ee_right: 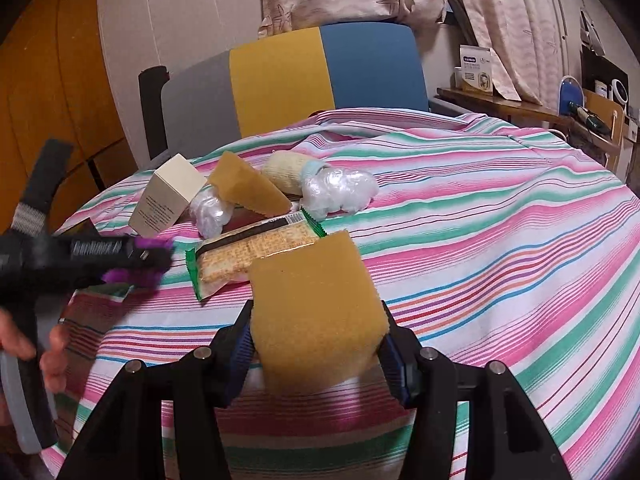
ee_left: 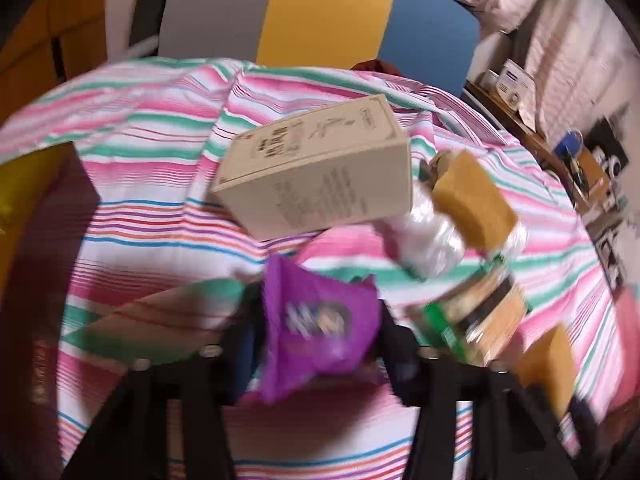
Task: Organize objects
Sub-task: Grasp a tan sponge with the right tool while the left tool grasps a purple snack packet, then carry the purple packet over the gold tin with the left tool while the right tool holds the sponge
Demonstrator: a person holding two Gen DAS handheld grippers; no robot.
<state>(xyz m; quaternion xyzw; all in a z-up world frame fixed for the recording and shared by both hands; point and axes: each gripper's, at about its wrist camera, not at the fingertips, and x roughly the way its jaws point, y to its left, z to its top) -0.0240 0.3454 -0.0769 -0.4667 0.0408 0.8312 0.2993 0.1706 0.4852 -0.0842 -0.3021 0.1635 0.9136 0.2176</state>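
My left gripper [ee_left: 320,328] is shut on a purple snack packet [ee_left: 316,324] and holds it above the striped tablecloth [ee_left: 160,184]; it also shows at the left of the right wrist view [ee_right: 140,260]. My right gripper [ee_right: 318,340] is shut on a yellow sponge [ee_right: 316,308], held above the cloth. On the table lie a beige box [ee_right: 166,200], a second yellow sponge [ee_right: 248,190], a cracker packet [ee_right: 252,254], two crumpled clear plastic wraps [ee_right: 340,192] and a cream knitted roll [ee_right: 286,172].
A dark maroon box [ee_left: 48,248] with a yellow inside stands at the table's left edge. A grey, yellow and blue chair [ee_right: 292,76] stands behind the table. A cluttered wooden shelf [ee_right: 532,108] runs along the right wall under curtains.
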